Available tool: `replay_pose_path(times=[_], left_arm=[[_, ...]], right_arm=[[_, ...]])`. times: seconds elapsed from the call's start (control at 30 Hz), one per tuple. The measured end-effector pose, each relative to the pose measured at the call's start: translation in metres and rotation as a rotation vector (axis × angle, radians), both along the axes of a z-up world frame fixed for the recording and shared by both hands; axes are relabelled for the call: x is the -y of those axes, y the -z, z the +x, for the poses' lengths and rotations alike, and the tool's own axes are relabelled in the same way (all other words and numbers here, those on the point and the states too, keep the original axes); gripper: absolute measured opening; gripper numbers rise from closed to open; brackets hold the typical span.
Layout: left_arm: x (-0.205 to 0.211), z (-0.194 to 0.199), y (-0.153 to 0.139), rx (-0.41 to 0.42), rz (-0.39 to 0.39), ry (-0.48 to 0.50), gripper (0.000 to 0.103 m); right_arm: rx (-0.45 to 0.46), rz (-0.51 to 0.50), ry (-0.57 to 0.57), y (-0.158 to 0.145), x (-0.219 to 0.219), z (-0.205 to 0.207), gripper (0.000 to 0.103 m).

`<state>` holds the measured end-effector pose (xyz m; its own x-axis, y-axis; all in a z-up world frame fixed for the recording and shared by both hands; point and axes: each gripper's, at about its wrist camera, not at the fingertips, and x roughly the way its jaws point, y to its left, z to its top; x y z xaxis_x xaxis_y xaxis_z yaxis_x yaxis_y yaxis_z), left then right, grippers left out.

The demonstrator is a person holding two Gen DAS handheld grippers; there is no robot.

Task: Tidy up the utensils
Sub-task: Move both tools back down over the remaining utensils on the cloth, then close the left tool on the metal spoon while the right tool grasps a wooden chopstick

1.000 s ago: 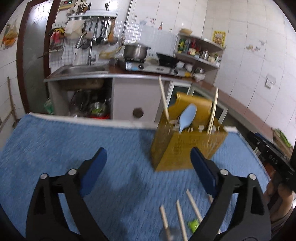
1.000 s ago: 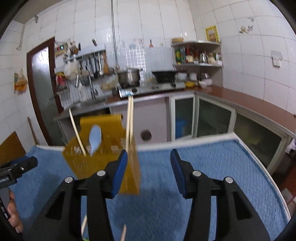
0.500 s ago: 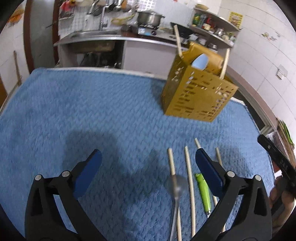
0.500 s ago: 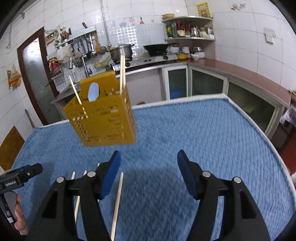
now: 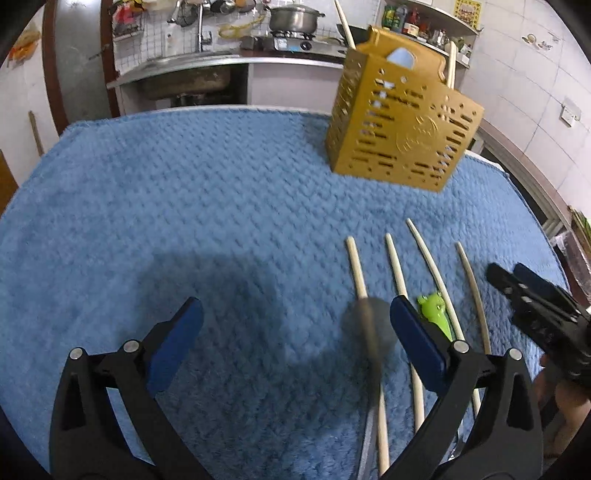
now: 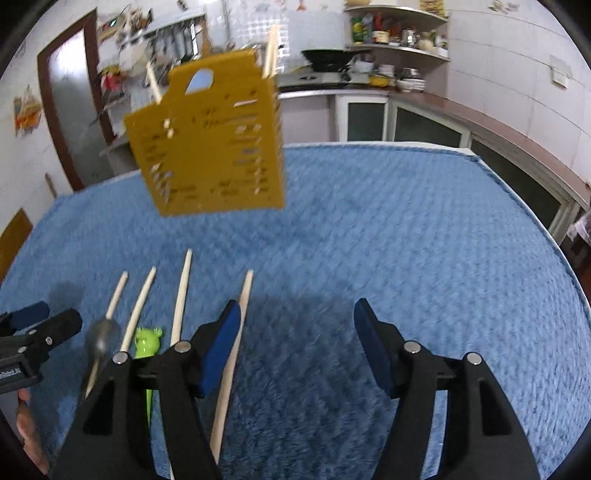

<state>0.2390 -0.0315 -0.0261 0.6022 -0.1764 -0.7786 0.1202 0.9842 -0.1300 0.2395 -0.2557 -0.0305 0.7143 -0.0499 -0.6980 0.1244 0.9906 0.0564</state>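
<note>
A yellow perforated utensil holder (image 5: 402,122) stands on the blue cloth (image 5: 184,206), holding two chopsticks and a light blue spoon; it also shows in the right wrist view (image 6: 210,147). Several wooden chopsticks (image 5: 395,266), a metal spoon (image 5: 369,328) and a green-handled utensil (image 5: 434,308) lie side by side on the cloth. My left gripper (image 5: 291,332) is open, low over the cloth, its right finger above the chopsticks. My right gripper (image 6: 295,343) is open, its left finger over the rightmost chopstick (image 6: 236,339).
The cloth-covered table ends at a white edge (image 6: 480,162) on the far right. Behind are a kitchen counter with sink (image 5: 192,70), a stove with a pot (image 5: 295,18), shelves of jars (image 6: 399,33) and a brown door (image 6: 70,96).
Both grippers have tilted down and moved closer to the cloth. The utensils lying on it now sit by the fingers, and the holder appears higher in both views.
</note>
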Motion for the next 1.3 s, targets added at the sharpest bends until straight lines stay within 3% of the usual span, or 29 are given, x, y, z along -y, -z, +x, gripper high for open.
replay_pose_path(times=[0.1, 0.17, 0.33, 0.4, 0.63, 0.67, 0.7, 0.77, 0.9, 1.1, 1.17, 1.3], left_arm=[[0.006, -0.001, 0.004, -0.009, 0.006, 0.02, 0.095], [0.01, -0.002, 0.008, -0.021, 0.008, 0.038, 0.085], [0.026, -0.006, 0.012, -0.026, 0.043, 0.098, 0.074], [0.028, -0.006, 0.014, -0.022, 0.06, 0.099, 0.072], [0.017, 0.002, 0.011, -0.023, 0.041, 0.072, 0.042], [0.015, 0.004, 0.01, -0.027, 0.033, 0.069, 0.039], [0.013, 0.006, 0.01, -0.031, 0.023, 0.068, 0.038], [0.01, 0.009, 0.009, -0.04, 0.0, 0.067, 0.032], [0.003, 0.013, 0.009, -0.055, -0.046, 0.068, 0.031], [0.002, 0.016, 0.009, -0.062, -0.062, 0.071, 0.031], [0.001, 0.016, 0.009, -0.064, -0.065, 0.071, 0.029], [0.0, 0.013, 0.006, -0.048, -0.065, 0.08, 0.029]], right_arm=[[-0.013, -0.026, -0.027, 0.001, -0.008, 0.003, 0.063], [-0.024, -0.037, -0.034, 0.002, -0.012, 0.005, 0.063], [-0.076, -0.042, -0.068, 0.008, -0.019, 0.015, 0.062], [-0.085, -0.032, -0.07, 0.009, -0.018, 0.017, 0.053], [-0.087, -0.002, -0.06, 0.011, -0.014, 0.018, 0.041], [-0.089, -0.01, -0.057, 0.011, -0.017, 0.018, 0.037], [-0.089, -0.01, -0.054, 0.011, -0.018, 0.019, 0.027], [-0.092, -0.013, -0.061, 0.01, -0.025, 0.019, 0.022], [-0.093, -0.049, -0.078, 0.008, -0.033, 0.018, 0.016], [-0.089, -0.008, -0.079, 0.009, -0.028, 0.02, 0.016], [-0.083, 0.004, -0.077, 0.008, -0.026, 0.018, 0.009], [-0.074, 0.032, -0.073, 0.007, -0.02, 0.019, 0.008]])
